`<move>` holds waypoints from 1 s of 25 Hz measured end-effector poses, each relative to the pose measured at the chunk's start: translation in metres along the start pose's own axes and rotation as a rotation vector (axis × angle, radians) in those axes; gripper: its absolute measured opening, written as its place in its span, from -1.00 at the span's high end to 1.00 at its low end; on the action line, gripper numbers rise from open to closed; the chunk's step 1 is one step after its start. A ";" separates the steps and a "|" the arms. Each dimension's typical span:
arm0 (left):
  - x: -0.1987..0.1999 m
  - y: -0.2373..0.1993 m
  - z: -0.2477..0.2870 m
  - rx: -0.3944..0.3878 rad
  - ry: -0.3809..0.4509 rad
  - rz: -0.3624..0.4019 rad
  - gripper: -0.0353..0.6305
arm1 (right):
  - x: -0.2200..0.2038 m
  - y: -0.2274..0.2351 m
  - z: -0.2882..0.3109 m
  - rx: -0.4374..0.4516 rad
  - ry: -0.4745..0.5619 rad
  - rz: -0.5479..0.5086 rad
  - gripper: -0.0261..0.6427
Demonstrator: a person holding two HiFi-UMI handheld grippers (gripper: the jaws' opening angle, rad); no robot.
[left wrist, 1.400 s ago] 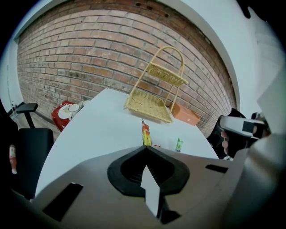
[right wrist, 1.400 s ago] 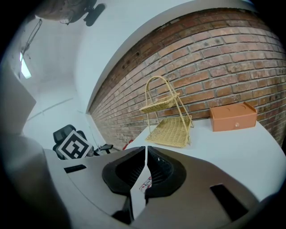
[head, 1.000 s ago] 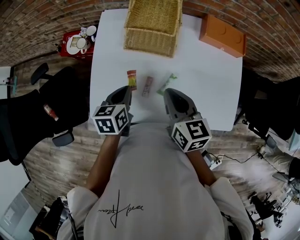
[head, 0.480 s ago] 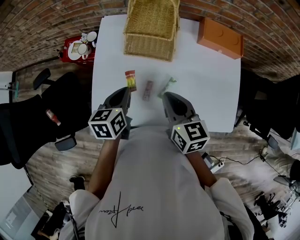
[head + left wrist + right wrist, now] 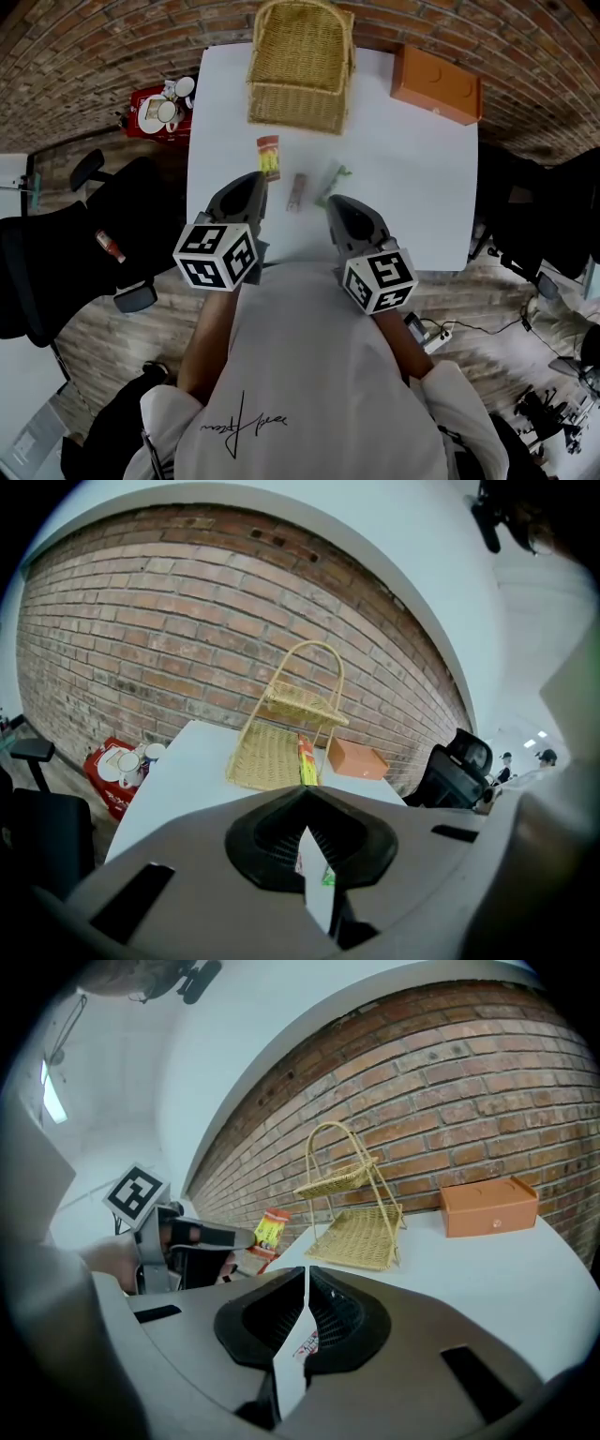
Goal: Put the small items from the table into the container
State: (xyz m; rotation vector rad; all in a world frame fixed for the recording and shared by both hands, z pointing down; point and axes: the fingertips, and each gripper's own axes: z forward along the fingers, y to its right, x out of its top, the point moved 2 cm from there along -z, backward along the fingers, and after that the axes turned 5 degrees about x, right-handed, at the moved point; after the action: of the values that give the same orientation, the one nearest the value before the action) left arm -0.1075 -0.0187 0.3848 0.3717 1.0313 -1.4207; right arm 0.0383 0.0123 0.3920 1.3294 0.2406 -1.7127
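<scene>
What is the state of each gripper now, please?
Left gripper: closed, holding the red and yellow packet.
Right gripper: closed, nothing between its jaws.

Bright, even overhead light (a ceiling strip lamp point(image 5: 52, 1094) shows in the right gripper view); the white table point(image 5: 412, 178) glares slightly, with faint shadows. Fisheye distortion bows the brick wall point(image 5: 141, 639); corners vignette black, and near surfaces blur.

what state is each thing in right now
left gripper: shut on red packet
right gripper: shut, empty
red packet: held above table
bar: flat on table
green packet: flat on table
basket: upright, empty
box: closed
</scene>
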 end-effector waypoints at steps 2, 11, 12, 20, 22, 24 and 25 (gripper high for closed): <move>0.010 0.003 0.002 -0.005 0.014 0.002 0.86 | -0.001 0.001 0.000 -0.003 -0.001 0.002 0.85; 0.054 0.016 0.009 -0.029 0.084 0.024 0.86 | -0.001 0.004 0.000 -0.006 0.001 0.008 0.85; 0.059 0.017 0.010 -0.031 0.092 0.033 0.86 | -0.001 0.004 0.000 -0.006 0.001 0.011 0.85; 0.091 0.019 0.019 -0.033 0.138 0.074 0.86 | -0.003 0.006 0.001 -0.016 0.004 0.034 0.85; 0.095 0.020 0.022 -0.036 0.138 0.077 0.86 | -0.003 0.008 0.000 -0.027 0.005 0.041 0.85; 0.098 0.018 0.025 -0.036 0.139 0.073 0.86 | -0.003 0.012 -0.001 -0.041 0.008 0.054 0.85; 0.100 0.018 0.027 -0.036 0.140 0.070 0.86 | -0.003 0.014 -0.001 -0.046 0.010 0.061 0.85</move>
State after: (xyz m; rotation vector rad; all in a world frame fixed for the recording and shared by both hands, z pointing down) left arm -0.0984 -0.0985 0.3174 0.4817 1.1449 -1.3260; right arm 0.0496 0.0073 0.3992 1.2999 0.2415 -1.6407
